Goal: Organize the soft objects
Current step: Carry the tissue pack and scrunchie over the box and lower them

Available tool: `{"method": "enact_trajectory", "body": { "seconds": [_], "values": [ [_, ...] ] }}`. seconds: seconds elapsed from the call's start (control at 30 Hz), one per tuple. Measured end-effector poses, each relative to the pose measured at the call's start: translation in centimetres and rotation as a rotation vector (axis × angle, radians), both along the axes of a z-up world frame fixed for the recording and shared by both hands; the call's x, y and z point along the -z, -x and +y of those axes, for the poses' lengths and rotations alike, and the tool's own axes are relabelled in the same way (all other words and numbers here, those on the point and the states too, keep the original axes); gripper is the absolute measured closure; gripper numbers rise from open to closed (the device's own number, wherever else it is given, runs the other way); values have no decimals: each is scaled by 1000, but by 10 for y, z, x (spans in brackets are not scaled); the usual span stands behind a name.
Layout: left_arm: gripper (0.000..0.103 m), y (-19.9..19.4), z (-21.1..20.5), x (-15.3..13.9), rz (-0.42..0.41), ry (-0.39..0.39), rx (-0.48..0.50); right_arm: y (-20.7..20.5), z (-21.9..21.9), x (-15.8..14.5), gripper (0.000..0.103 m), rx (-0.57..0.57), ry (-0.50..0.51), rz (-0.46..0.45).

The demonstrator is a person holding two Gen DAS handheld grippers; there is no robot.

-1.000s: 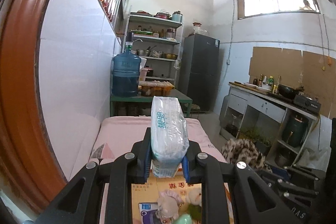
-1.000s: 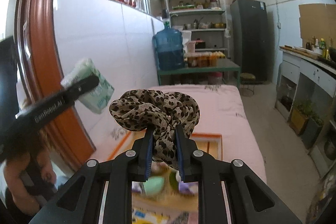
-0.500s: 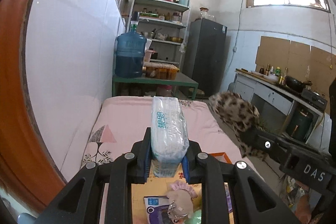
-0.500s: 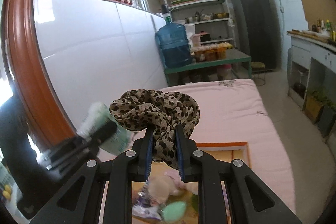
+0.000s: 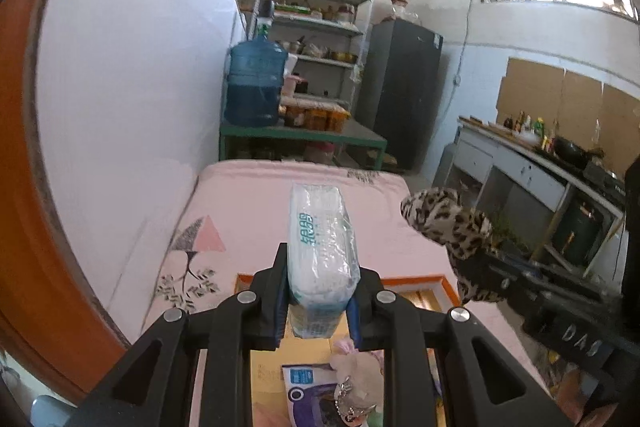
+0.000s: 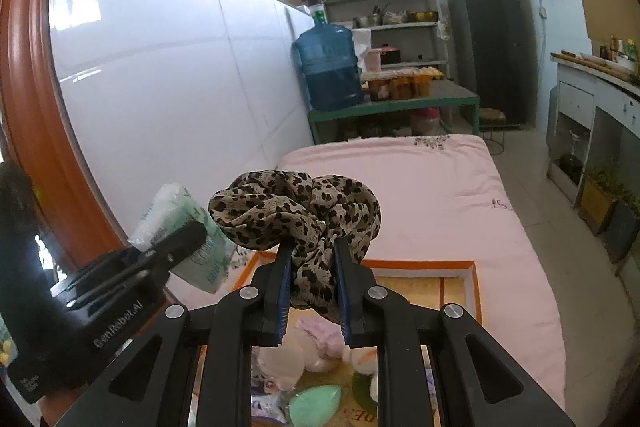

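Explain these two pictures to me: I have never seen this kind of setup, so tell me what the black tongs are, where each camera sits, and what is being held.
There is no robot. A person holds a two-finger tool in each hand, and a wide-angle camera on each tool looks forward along its fingers.

The left camera's picture shows the left gripper shut on a pack of tissues. The right gripper appears at its right side.

The right camera's picture shows the right gripper shut on a leopard-print scrunchie.

Below both lies a pink bed cover, and on it an orange-rimmed tray holding small soft things, among them a green teardrop-shaped sponge. Behind is a kitchen with a blue water jug.
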State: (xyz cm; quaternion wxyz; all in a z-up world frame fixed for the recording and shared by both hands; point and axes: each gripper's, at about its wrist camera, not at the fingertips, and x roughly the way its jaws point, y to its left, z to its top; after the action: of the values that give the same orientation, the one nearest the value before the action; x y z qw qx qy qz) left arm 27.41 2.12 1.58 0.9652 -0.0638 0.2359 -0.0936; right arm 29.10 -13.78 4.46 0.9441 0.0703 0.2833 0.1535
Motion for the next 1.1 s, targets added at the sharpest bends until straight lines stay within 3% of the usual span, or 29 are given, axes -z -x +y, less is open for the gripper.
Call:
{"method": "enact_trajectory", "body": {
  "seconds": [0.27,0.53,0.8,1.1],
  "values": [
    [79,-16,2,16,79,7,24,-9,-19,15,83,-25,-62,69],
    [79,-26,9,27,125,24,21,-22,-18,32,83,-15,-18,126],
    [79,-50,21,58,238,82,16,-36,-11,59,83,-18,30,195],
    [79,-54,15,73,266,48,10,-45,-8,74,83,-14,64,222]
  ]
}}
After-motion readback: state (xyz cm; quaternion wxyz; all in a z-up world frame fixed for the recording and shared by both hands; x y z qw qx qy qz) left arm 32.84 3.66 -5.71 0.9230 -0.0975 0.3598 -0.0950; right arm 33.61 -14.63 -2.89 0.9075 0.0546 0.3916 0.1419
